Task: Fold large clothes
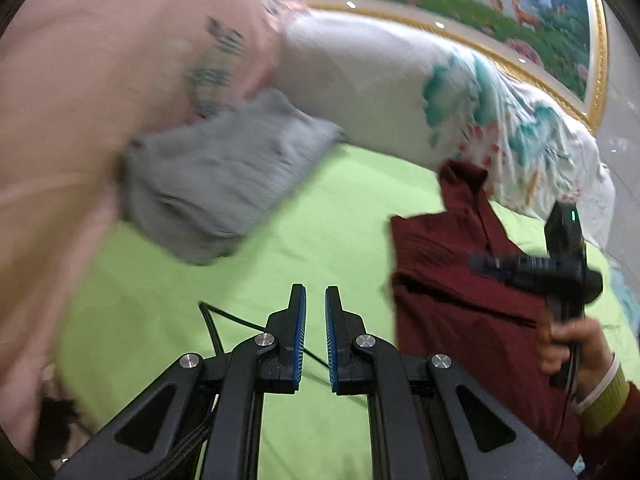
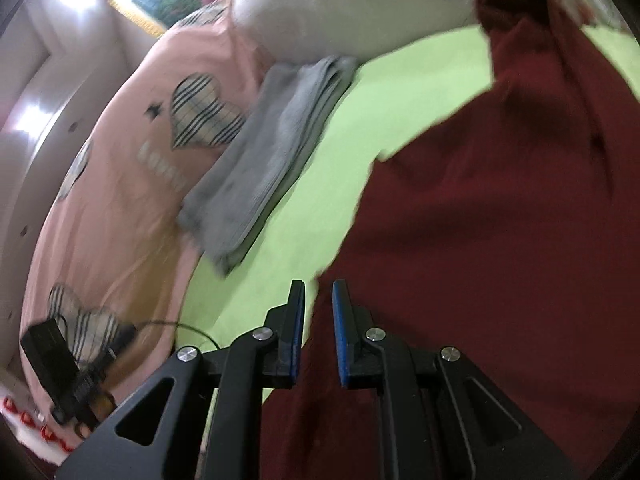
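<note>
Maroon garment (image 2: 500,208) lies spread and rumpled on the right side of the green sheet (image 1: 328,216), its far tip bunched up against the flowered pillow (image 1: 400,92) at the head of the bed.

The right gripper (image 2: 318,300) hangs low over the garment's near edge, fingers a little apart, maroon cloth showing in the gap; whether the pads pinch it I cannot tell. In the left wrist view the same tool (image 1: 560,264) sits above the garment, gripped from below by the person's right hand (image 1: 576,344), wrist in a yellow-green cuff.

The left gripper (image 1: 316,304) hovers over bare sheet near the bed's front edge, fingers slightly parted and holding nothing, a black cable (image 1: 216,328) trailing beside it.

A folded grey cloth (image 2: 272,152) rests at the sheet's left edge, against the pink blanket (image 2: 120,184).
</note>
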`<action>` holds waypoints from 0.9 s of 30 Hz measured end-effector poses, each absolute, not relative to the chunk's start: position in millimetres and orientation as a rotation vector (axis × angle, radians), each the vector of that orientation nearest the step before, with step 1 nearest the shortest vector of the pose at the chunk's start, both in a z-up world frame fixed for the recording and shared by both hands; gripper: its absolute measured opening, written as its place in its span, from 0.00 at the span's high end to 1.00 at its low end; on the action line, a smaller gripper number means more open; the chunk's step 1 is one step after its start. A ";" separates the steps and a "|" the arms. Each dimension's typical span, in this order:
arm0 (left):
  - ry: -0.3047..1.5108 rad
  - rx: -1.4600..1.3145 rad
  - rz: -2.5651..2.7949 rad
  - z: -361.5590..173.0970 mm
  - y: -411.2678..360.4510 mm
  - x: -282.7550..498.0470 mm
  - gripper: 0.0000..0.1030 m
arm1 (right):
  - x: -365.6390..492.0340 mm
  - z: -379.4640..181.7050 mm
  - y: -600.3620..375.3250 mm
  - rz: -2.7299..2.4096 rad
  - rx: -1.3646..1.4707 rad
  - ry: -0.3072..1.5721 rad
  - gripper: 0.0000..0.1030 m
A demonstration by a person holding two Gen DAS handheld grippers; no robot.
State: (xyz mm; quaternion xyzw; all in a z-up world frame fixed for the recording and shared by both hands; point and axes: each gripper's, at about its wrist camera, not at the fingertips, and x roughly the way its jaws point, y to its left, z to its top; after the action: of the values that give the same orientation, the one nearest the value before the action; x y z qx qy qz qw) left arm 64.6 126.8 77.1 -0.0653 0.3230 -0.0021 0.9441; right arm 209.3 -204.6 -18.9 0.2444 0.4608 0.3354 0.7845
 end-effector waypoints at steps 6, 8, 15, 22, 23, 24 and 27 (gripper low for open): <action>0.483 -0.136 0.053 163.1 165.4 -41.2 0.82 | 144.5 -38.2 -155.1 0.911 0.474 1.045 0.86; 0.435 -0.200 -0.002 186.4 175.5 -63.7 0.51 | 132.7 -40.7 -149.2 0.933 0.491 1.045 0.86; 0.479 -0.328 -0.242 171.1 148.4 -49.6 0.25 | 93.5 -50.5 -159.2 0.943 0.561 1.068 0.86; 0.494 -0.172 -0.423 164.1 60.8 -41.2 0.15 | 55.7 -51.8 -245.2 0.780 0.601 1.022 0.81; 0.488 -0.147 -0.414 165.8 51.7 -39.6 0.12 | 54.1 -53.6 -257.4 0.745 0.602 1.021 0.79; 0.486 -0.125 -0.401 165.0 42.7 -34.7 0.09 | 54.2 -54.8 -269.6 0.701 0.605 1.020 0.79; 0.515 -0.090 -0.353 158.0 21.4 -3.2 0.08 | 66.6 -52.5 -305.7 0.586 0.608 0.988 0.79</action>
State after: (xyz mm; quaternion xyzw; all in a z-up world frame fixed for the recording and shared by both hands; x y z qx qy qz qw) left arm -3.2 21.4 158.0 -0.0444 0.2535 -0.1738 0.9506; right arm 66.6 -305.7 -52.5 0.2832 0.4601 0.2730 0.7960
